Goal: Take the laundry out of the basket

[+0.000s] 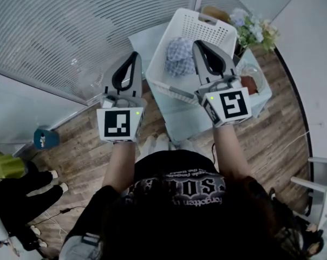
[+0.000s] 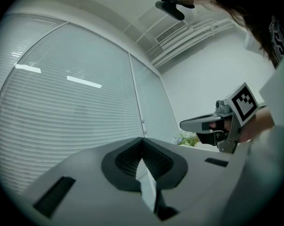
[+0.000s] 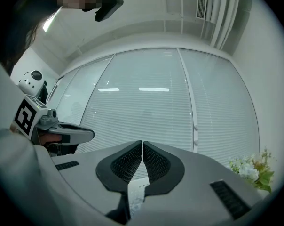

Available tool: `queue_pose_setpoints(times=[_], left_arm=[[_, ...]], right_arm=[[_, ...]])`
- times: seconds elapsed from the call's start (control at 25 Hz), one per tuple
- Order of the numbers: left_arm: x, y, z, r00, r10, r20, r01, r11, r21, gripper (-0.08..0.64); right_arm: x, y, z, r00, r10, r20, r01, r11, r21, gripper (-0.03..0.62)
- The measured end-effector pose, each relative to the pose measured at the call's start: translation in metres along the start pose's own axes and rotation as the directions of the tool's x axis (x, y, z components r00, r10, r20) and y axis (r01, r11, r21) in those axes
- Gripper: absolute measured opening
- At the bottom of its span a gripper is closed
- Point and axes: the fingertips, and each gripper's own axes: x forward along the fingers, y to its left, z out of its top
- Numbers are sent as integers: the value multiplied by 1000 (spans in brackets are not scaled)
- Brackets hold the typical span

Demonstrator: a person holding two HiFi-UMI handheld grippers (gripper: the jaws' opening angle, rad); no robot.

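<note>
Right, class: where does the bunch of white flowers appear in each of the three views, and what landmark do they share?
Head view: flowers at upper right, beside the white basket's far corner.
Left gripper view: flowers small, right of centre, just below mid-height.
Right gripper view: flowers at the lower right edge.
Shared landmark: the slatted window blinds, seen in all three.

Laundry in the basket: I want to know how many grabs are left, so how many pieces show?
1: a blue checked cloth bundled in the white basket, beside the right gripper. More may be hidden under it or behind that gripper.
</note>
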Motion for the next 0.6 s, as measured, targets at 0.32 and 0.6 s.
queue_pose_setpoints(times=[0.32, 0.6], left_arm=[[27, 14, -13, 999, -41, -16, 40, 999, -17, -3], [61, 35, -24, 997, -77, -19, 76, 997, -26, -3]], right_arm=[[25, -12, -23, 997, -40, -64, 40, 999, 3, 31], [57, -26, -43, 995, -42, -96, 46, 998, 41, 31]])
